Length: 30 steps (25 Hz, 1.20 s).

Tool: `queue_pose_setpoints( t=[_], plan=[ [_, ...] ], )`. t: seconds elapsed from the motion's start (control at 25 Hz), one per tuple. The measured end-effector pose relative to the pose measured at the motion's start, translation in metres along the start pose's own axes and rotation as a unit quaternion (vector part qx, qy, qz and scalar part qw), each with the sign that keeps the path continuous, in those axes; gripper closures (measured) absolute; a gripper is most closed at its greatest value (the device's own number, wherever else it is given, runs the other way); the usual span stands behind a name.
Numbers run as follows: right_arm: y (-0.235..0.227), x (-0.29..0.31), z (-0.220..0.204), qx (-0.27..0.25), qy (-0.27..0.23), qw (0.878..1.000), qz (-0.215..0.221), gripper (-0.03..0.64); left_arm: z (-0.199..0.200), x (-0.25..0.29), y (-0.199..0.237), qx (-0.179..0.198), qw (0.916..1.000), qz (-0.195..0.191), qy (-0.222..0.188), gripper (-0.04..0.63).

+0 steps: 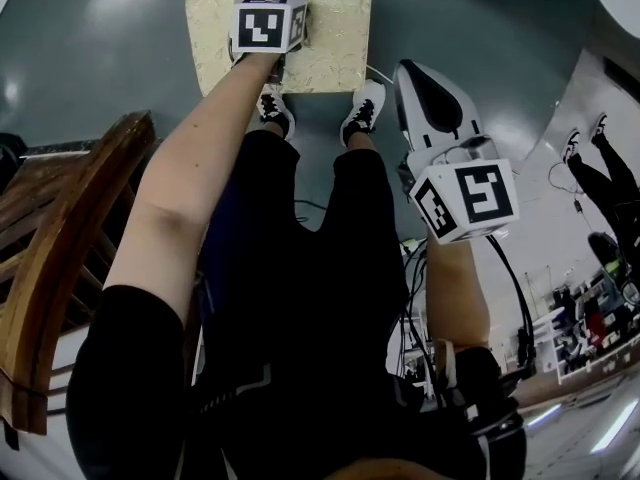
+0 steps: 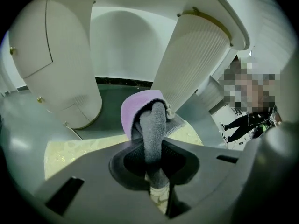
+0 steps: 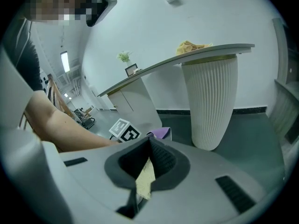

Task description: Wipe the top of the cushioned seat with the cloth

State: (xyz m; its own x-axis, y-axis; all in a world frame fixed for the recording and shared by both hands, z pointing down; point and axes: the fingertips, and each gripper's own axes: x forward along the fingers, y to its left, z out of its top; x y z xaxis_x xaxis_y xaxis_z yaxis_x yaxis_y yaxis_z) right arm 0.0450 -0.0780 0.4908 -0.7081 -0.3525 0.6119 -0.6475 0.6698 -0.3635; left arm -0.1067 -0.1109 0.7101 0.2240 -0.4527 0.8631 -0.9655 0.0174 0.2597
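Office-style reception hall: a glossy grey-green floor (image 1: 120,58) spreads under bare white walls (image 3: 210,17), where a long curved white counter (image 3: 187,59) sits on ribbed white pedestals (image 3: 210,101) and carries a small plant (image 3: 124,57) and a framed picture (image 3: 131,69). Strip lights (image 3: 64,61) glow overhead, cables (image 1: 415,308) trail across the floor, a wooden chair (image 1: 60,258) stands to one side, and a person (image 2: 243,122) stands well back.

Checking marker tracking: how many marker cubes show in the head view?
2. One cube rides the left gripper at top, over the cushioned seat; the other rides the right gripper, lower right. None seems hidden.
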Motion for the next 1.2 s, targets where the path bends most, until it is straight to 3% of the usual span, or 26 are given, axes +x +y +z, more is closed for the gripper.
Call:
queue_pose_setpoints(
  t=[0.12,0.28,0.44,0.6,0.8,1.2],
  plan=[
    [0.008,-0.004,0.000,0.002,-0.001,1.000,-0.001,0.612,0.013,-0.001,0.009,0.000,0.9999,0.010,0.006,0.555],
    [0.014,-0.013,0.001,0.006,0.001,1.000,-0.006,0.612,0.043,-0.023,0.010,0.003,0.9996,-0.003,-0.028,0.555],
    [0.030,-0.020,0.002,-0.001,0.004,1.000,0.003,0.612,0.041,-0.067,0.001,0.029,0.9977,-0.020,-0.057,0.555],
    [0.037,-0.013,-0.016,0.000,0.028,1.000,-0.001,0.612,-0.010,-0.106,-0.005,0.013,0.9985,-0.028,-0.046,0.555],
    [0.040,-0.007,-0.039,-0.009,0.057,0.998,0.003,0.612,-0.095,-0.134,-0.011,-0.057,0.9980,-0.022,-0.018,0.555],
    [0.056,0.021,-0.081,-0.029,0.102,0.994,0.028,0.612,-0.201,-0.138,-0.016,-0.084,0.9959,0.007,0.033,0.555]
  ],
)
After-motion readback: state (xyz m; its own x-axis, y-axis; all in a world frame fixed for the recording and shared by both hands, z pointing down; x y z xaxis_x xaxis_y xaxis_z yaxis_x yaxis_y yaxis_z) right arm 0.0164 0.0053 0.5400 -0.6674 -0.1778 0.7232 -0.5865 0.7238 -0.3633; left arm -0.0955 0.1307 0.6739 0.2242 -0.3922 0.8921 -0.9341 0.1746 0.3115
